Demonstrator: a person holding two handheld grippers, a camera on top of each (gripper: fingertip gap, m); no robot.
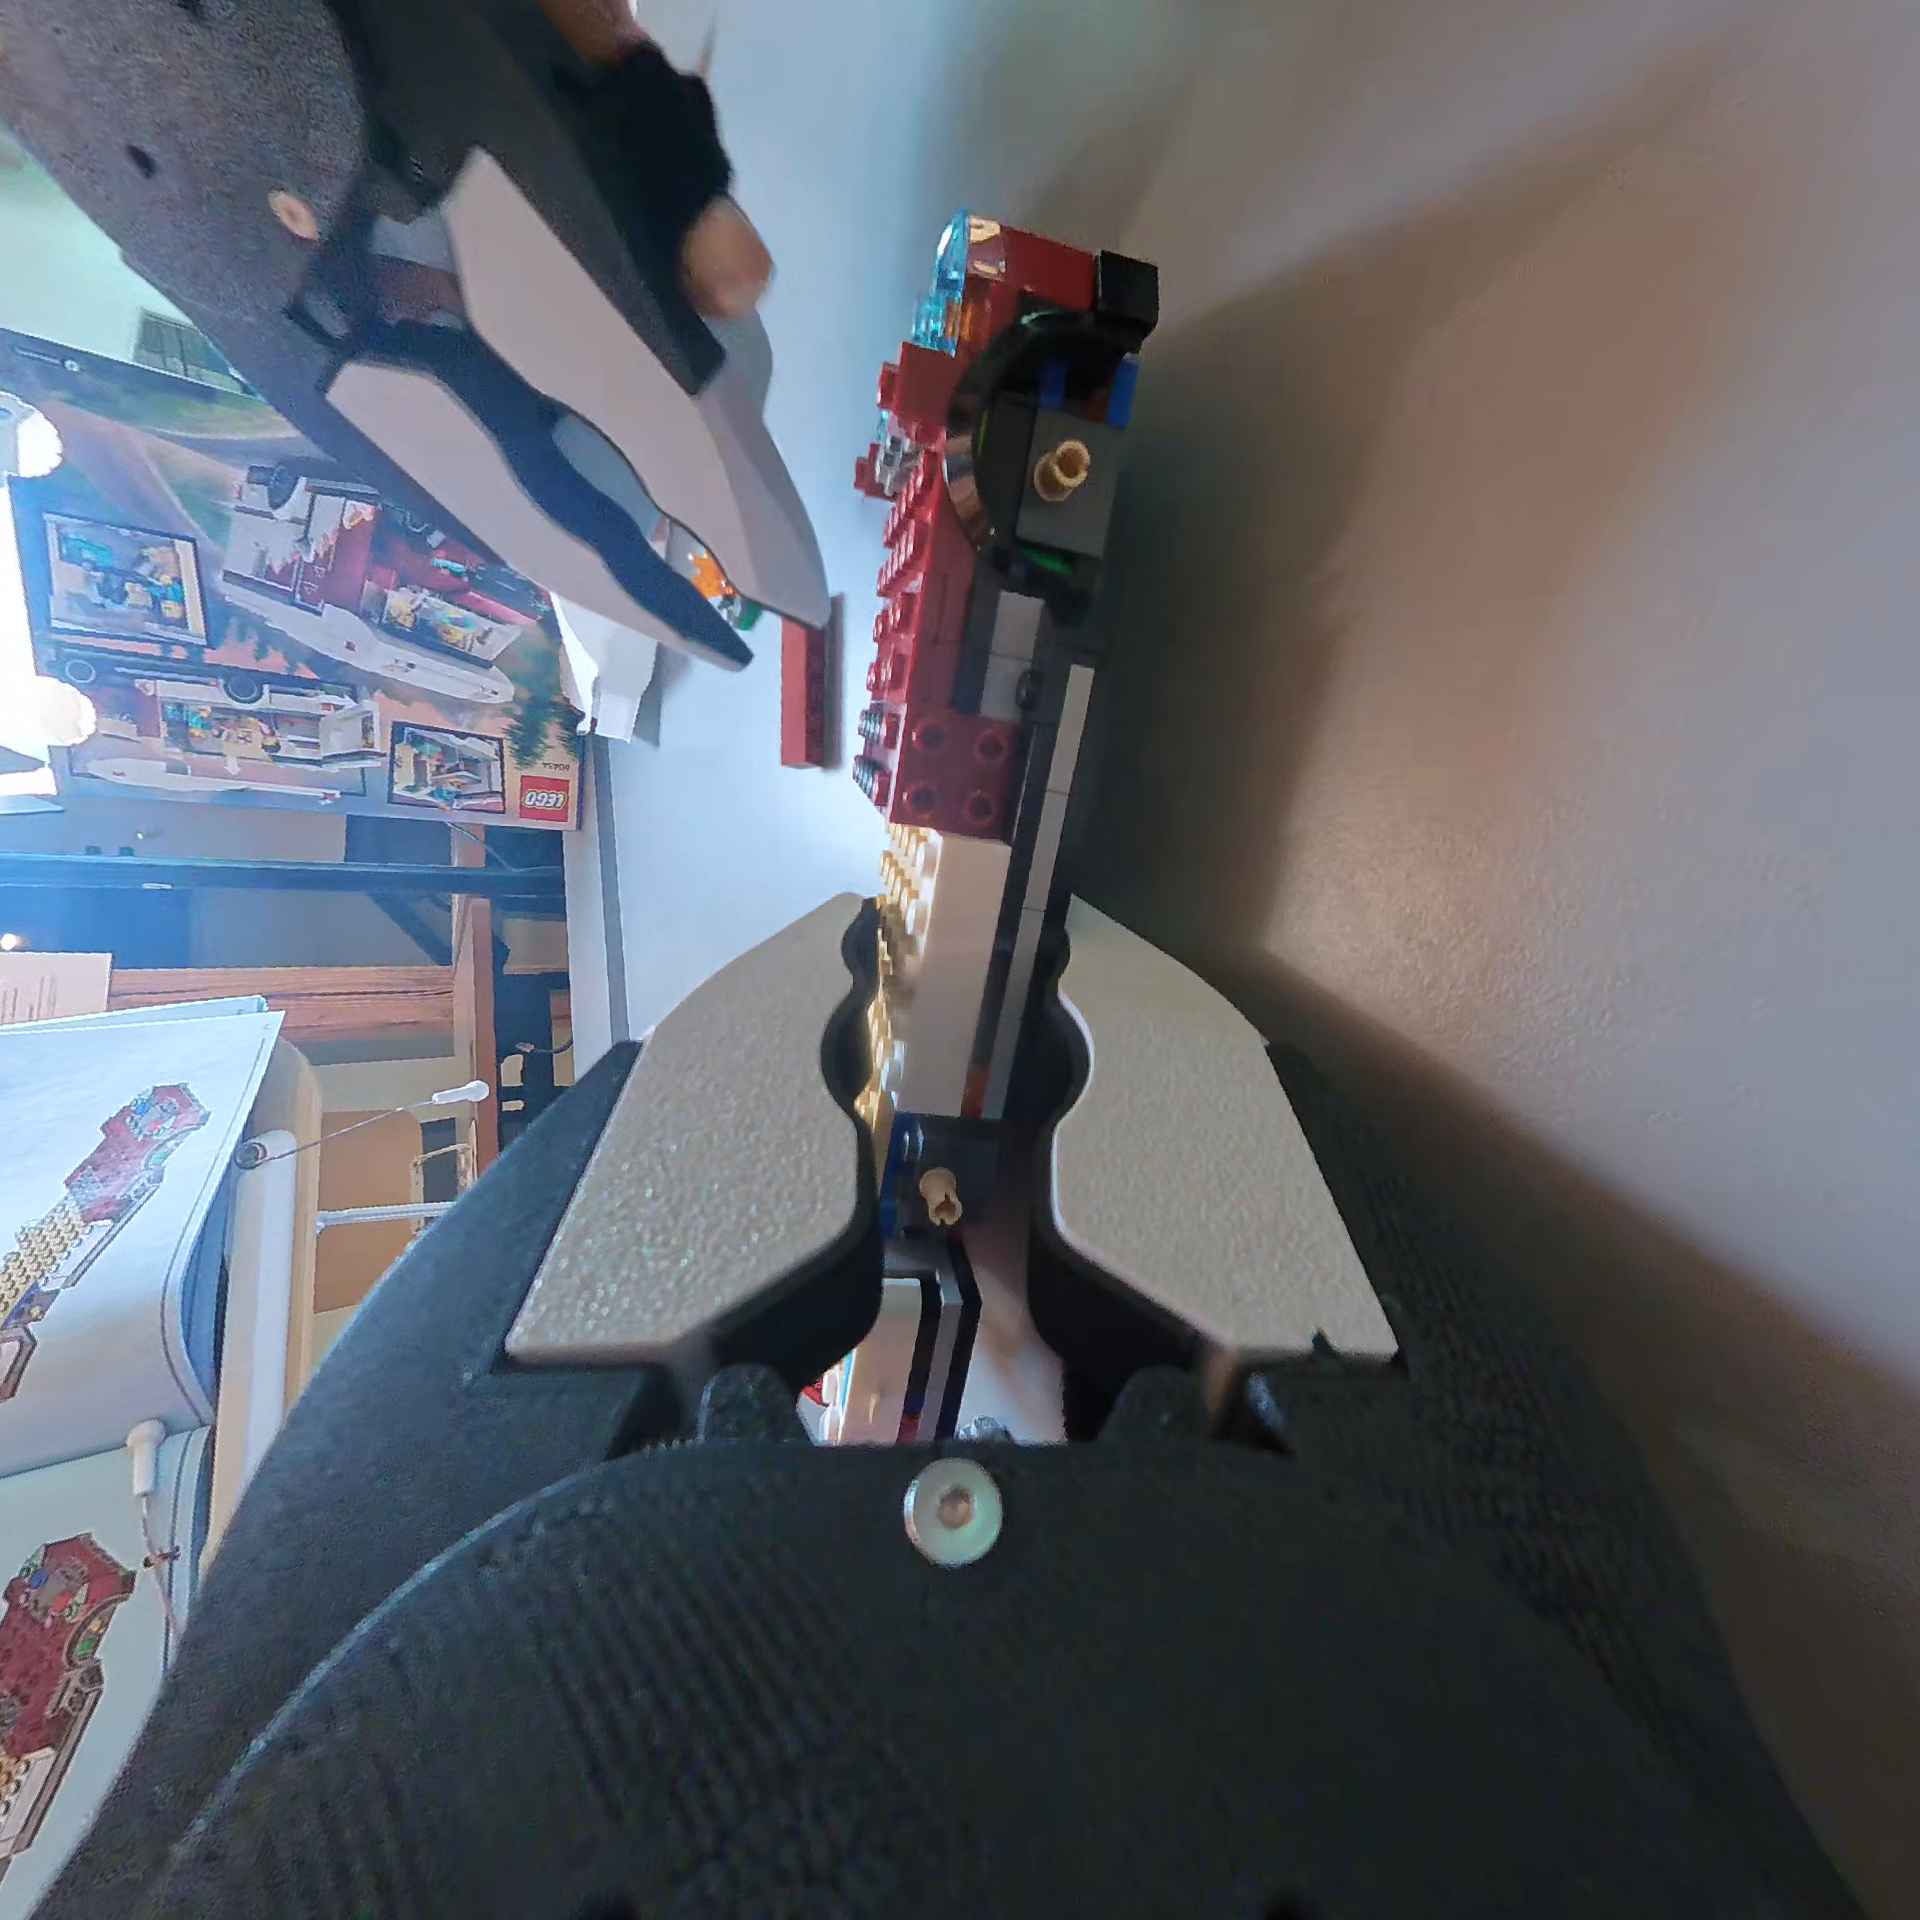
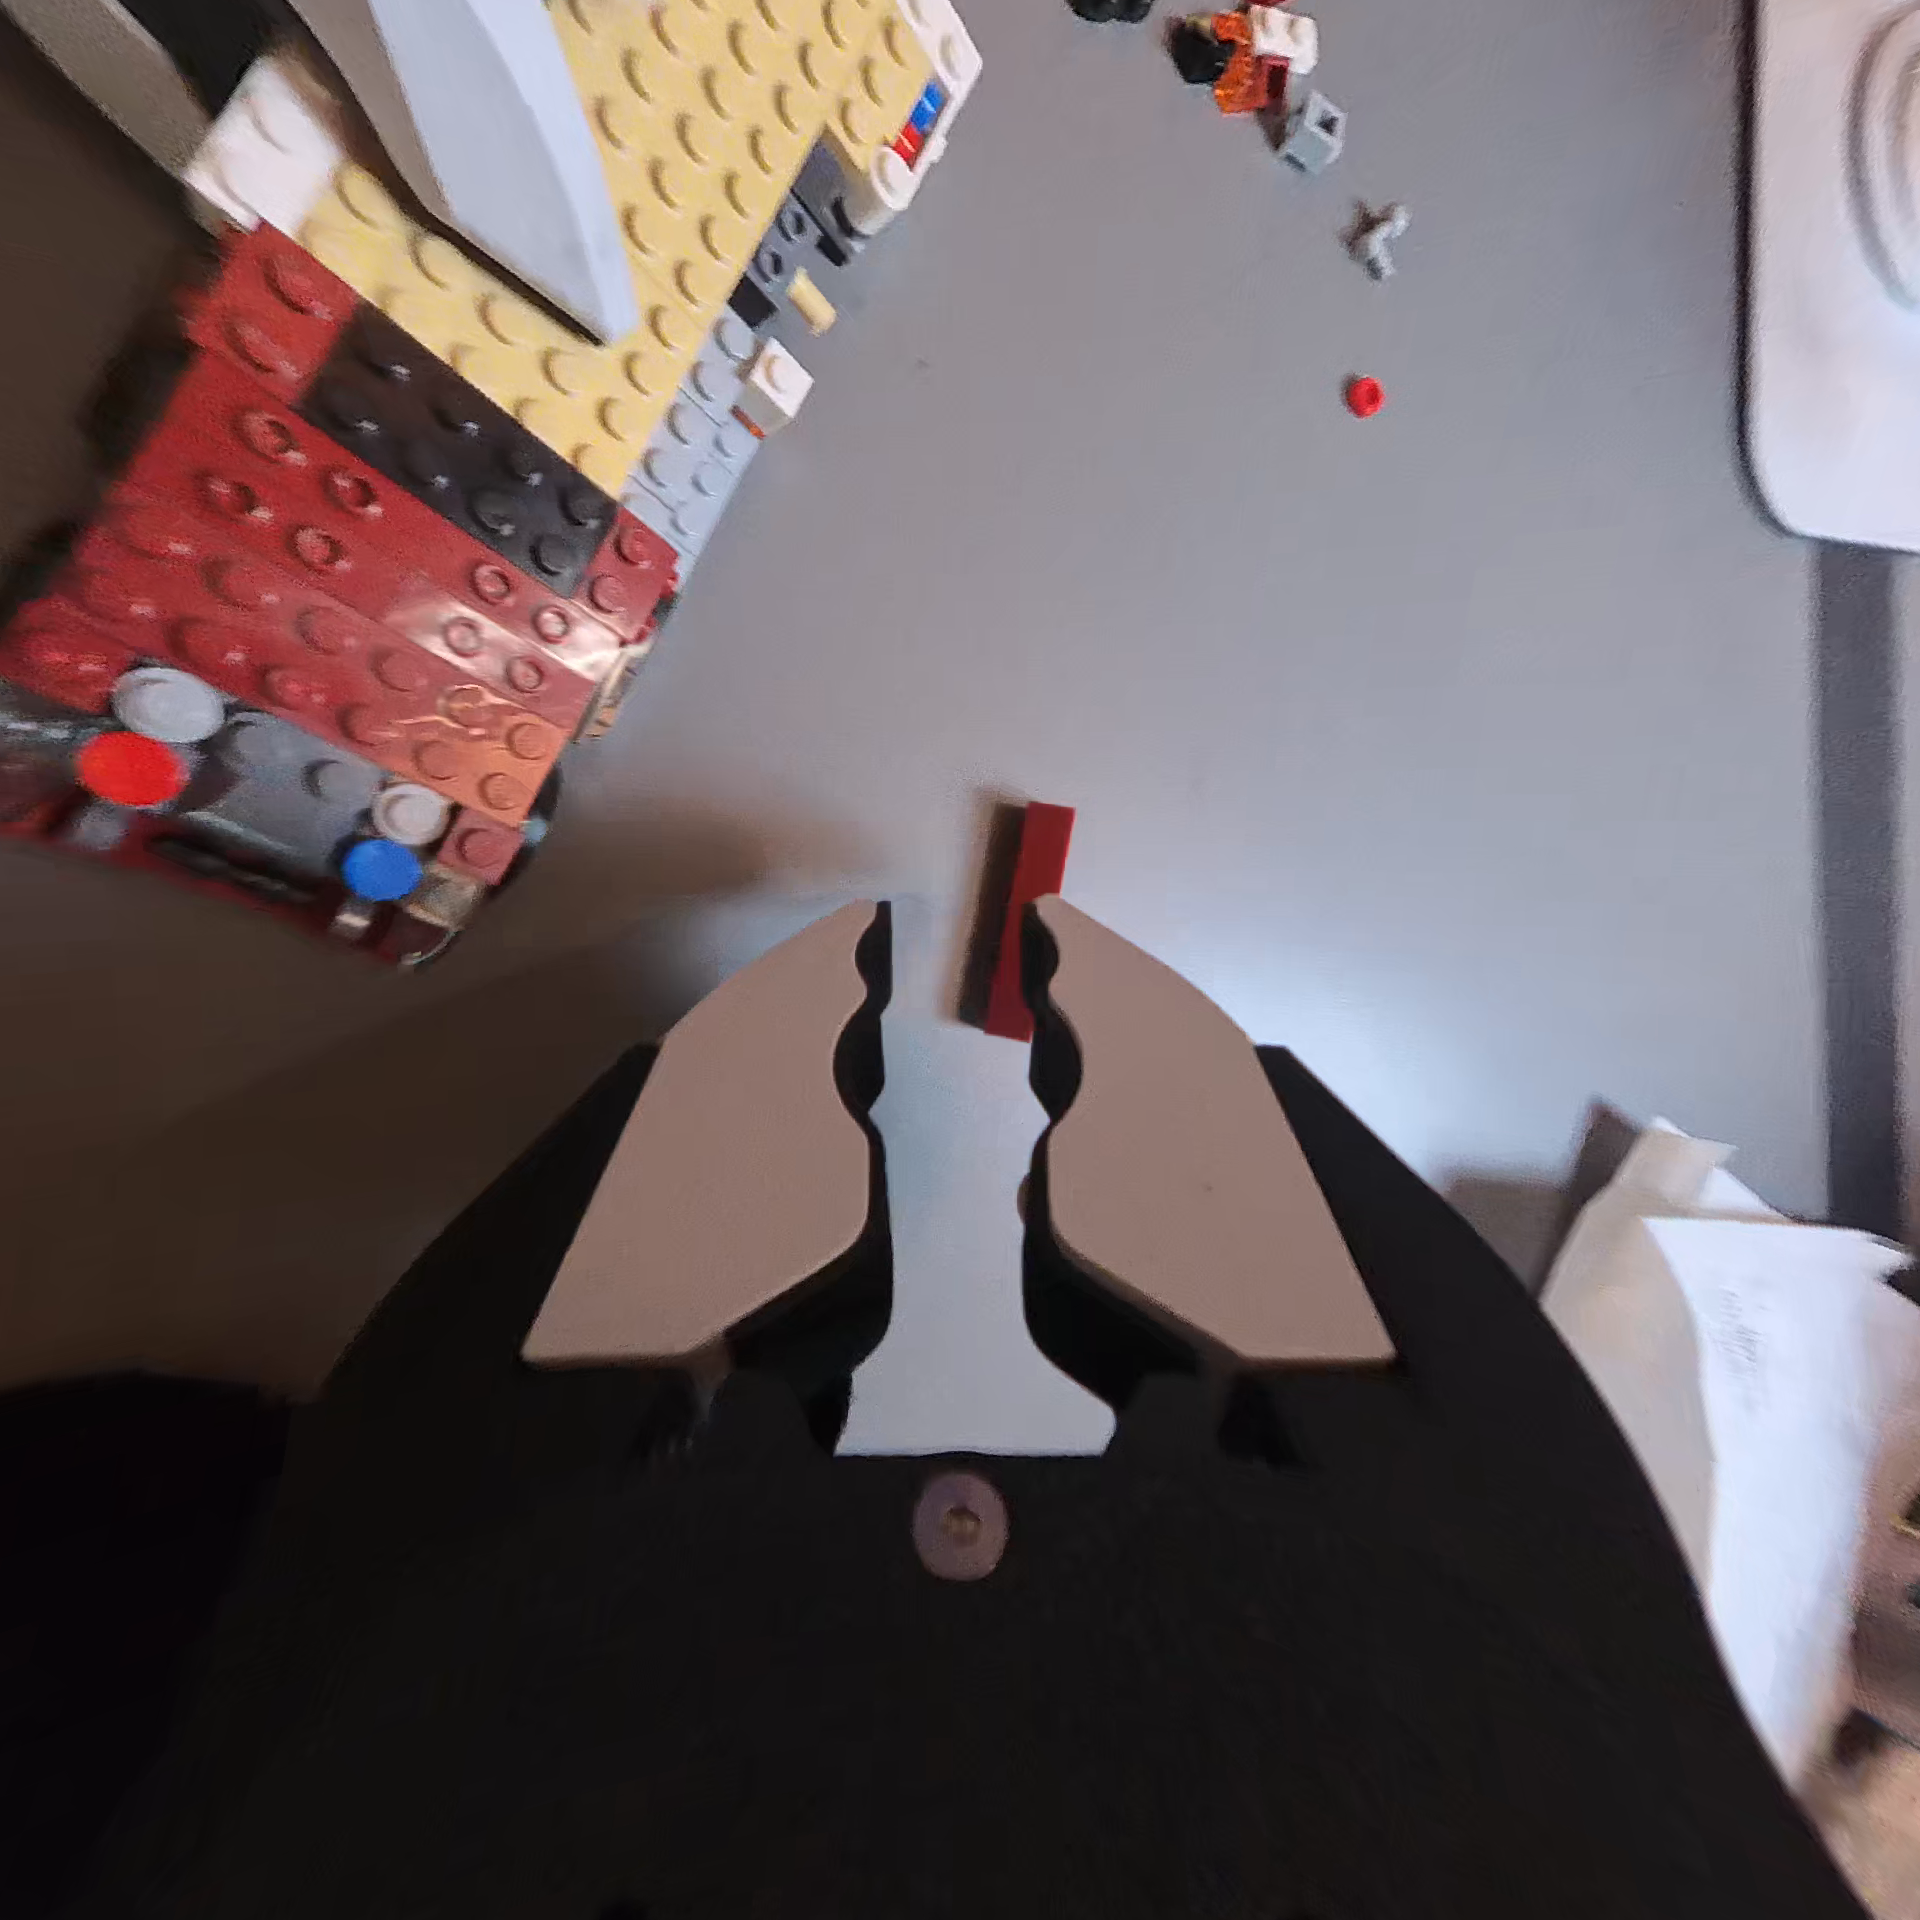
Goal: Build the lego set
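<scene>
My left gripper (image 1: 966, 925) is shut on the edge of a brick model (image 1: 945, 665) of dark red, white, tan and black plates and holds it on edge. The same model shows in the right wrist view (image 2: 343, 540) at the upper left, studs facing the camera. My right gripper (image 2: 961, 914) is open just above the grey table (image 2: 1351, 675). A long dark red plate (image 2: 1039, 862) lies on the table against the inside of its right fingertip, with a gap to the left pad. The left wrist view shows that gripper (image 1: 790, 613) with its tips over the plate (image 1: 810, 696).
Several small loose pieces (image 2: 1257, 52), a grey piece (image 2: 1377, 239) and a red round stud (image 2: 1362, 396) lie farther off on the table. A white paper bag (image 2: 1745, 1351) lies at the right. A printed set box (image 1: 291, 644) and an open booklet (image 1: 104, 1195) are at the left.
</scene>
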